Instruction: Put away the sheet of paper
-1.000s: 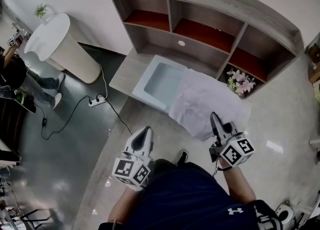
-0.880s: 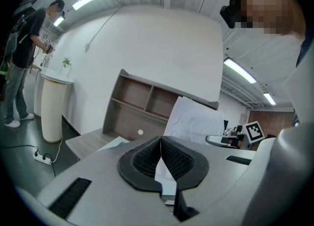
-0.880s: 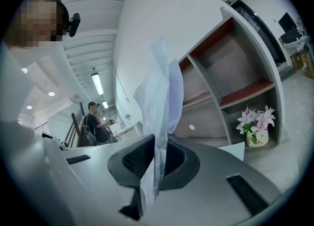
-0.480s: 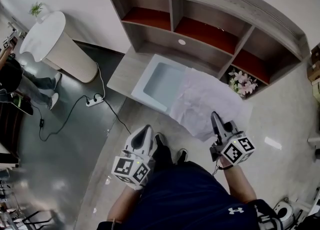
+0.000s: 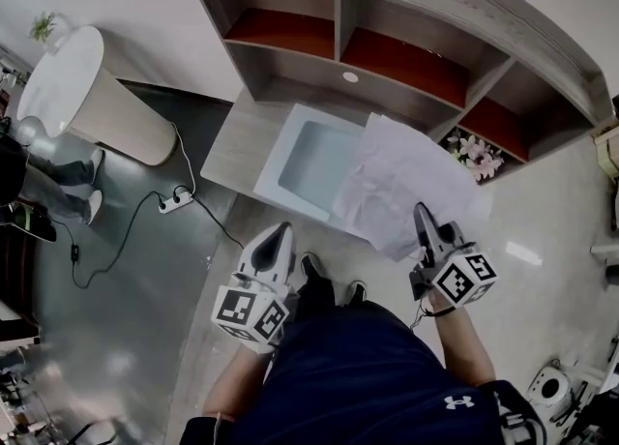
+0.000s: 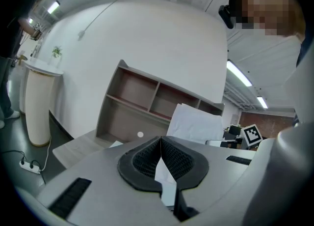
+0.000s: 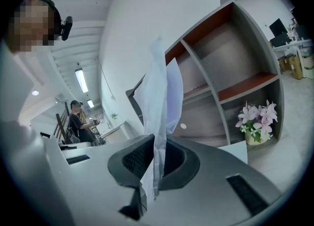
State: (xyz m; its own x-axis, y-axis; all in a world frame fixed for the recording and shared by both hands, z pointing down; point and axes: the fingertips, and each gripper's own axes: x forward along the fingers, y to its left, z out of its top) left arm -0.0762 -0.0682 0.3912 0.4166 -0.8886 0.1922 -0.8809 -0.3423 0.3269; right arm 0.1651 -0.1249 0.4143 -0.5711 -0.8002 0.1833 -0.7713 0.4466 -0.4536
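The sheet of paper [image 5: 406, 182] is white and creased. It hangs in the air over the low desk, edge-on in the right gripper view [image 7: 161, 87] and showing as a white panel in the left gripper view [image 6: 196, 123]. My right gripper [image 5: 423, 213] is shut on the sheet's near edge, which is pinched between the jaws [image 7: 156, 144]. My left gripper [image 5: 279, 237] is held lower left of the sheet, shut and with nothing in it [image 6: 161, 139].
A white tray [image 5: 276, 177] sits on the grey desk [image 5: 237, 143] in front of a wooden shelf unit [image 5: 387, 17] with red-floored compartments. A pot of pink flowers [image 5: 481, 155] stands at the lower right shelf. A white pedestal [image 5: 87, 95], a power strip [image 5: 174, 203] and a person [image 5: 29, 172] are at the left.
The right gripper has lifted the sheet off the desk, so it now stands up over the tray's right side. The person has stepped closer to the desk. The left gripper stays shut.
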